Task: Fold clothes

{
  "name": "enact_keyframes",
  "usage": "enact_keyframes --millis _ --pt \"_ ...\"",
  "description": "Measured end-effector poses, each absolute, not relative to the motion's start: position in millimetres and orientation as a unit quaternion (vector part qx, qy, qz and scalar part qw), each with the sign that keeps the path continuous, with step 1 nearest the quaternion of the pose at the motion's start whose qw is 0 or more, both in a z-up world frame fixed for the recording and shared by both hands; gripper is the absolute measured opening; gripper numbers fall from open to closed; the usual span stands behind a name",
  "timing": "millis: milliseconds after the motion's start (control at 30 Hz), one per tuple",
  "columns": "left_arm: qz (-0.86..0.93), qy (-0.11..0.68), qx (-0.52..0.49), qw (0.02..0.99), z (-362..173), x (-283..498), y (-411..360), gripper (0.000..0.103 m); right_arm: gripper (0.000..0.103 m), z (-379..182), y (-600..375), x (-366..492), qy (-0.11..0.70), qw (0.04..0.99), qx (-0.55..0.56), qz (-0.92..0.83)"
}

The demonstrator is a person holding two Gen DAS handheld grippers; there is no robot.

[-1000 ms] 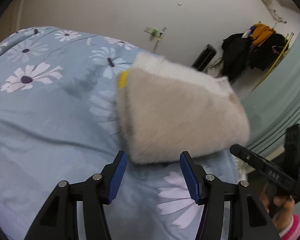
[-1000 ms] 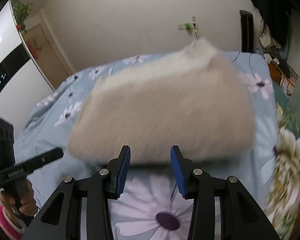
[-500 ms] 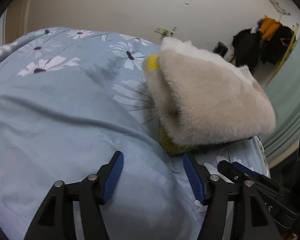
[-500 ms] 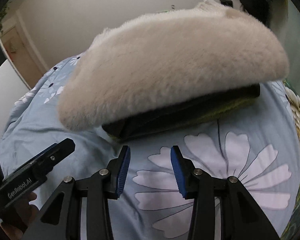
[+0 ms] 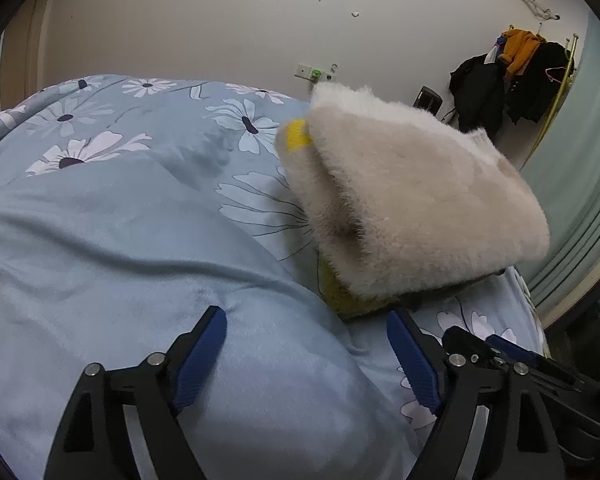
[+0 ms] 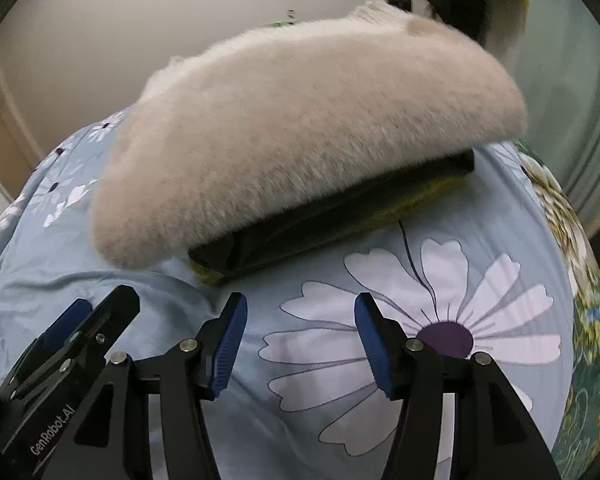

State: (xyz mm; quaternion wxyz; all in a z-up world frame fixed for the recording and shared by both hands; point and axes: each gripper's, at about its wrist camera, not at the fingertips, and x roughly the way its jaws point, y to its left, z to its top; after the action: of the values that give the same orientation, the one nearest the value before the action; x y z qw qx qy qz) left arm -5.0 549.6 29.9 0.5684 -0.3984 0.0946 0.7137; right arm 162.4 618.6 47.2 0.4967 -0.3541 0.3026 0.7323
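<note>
1. Fluffy beige garment (image 5: 412, 204), folded, lies on the floral duvet (image 5: 120, 220) ahead and right of the left gripper (image 5: 306, 354), whose fingers are spread and empty.
2. The garment (image 6: 300, 128) rests atop a dark folded piece (image 6: 340, 216), beyond the right gripper (image 6: 300, 344), fingers released, clear of it.

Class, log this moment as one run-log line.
left gripper: open, empty | right gripper: open, empty | fluffy garment: folded, atop dark garment | bed
</note>
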Motion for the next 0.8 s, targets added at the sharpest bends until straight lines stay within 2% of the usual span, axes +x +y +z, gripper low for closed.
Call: enact_keyframes --millis 267,433,800 --pt "0.717 0.092 -0.383 0.575 25 -9 551 0.089 0.059 43 619 149 0.271 0.539 -0.359 0.712" --pt "0.717 0.088 -0.376 0.581 22 -10 550 0.090 0.069 40 620 148 0.271 0.560 -0.352 0.699" --pt "0.721 0.091 -0.373 0.577 19 -9 549 0.090 0.073 43 623 140 0.247 0.587 -0.360 0.682"
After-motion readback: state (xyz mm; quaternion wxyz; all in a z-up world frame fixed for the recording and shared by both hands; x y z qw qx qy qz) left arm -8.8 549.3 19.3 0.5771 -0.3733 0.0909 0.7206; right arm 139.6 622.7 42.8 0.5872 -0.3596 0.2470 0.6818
